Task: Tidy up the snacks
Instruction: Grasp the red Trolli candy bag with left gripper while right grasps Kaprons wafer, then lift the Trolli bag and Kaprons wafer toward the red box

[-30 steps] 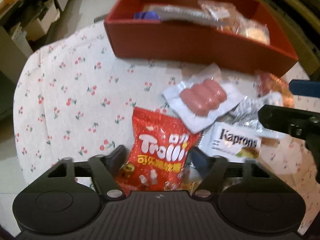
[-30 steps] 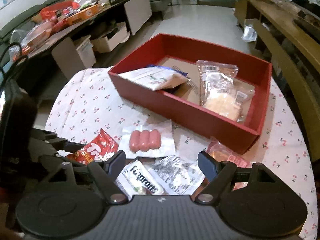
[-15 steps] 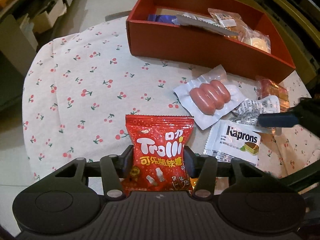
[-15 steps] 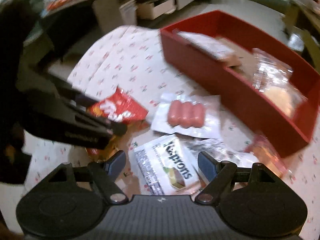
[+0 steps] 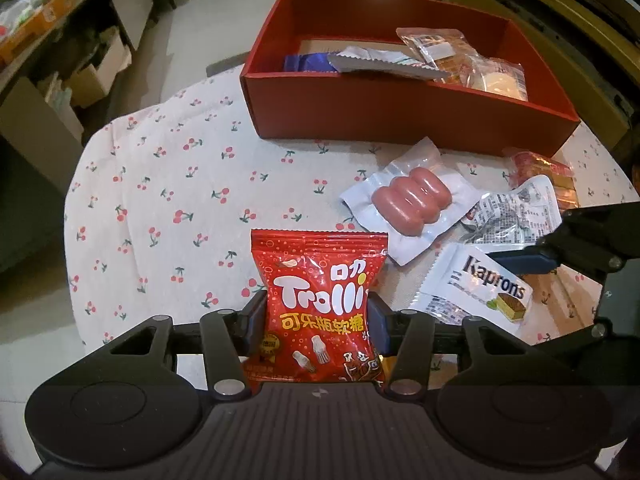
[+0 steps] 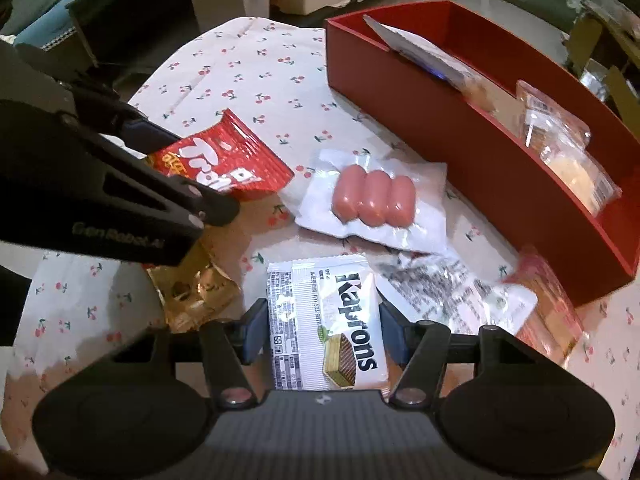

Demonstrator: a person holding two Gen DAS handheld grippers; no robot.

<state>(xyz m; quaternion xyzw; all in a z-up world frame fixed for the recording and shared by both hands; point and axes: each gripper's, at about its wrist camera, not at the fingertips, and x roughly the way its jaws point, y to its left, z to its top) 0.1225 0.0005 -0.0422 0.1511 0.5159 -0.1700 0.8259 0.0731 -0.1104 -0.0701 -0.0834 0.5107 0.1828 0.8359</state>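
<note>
Left gripper: pointed steeply down, both pads pressed against the sides of the red Trolli bag, bag held upright between them. Right gripper: also angled steeply down, jaws closing, the white Kaprons packet lying between the fingers, pads at or just beside its edges; contact cannot be confirmed.

Red bag: "Trolli"; white pack: "Kaprons".
</note>
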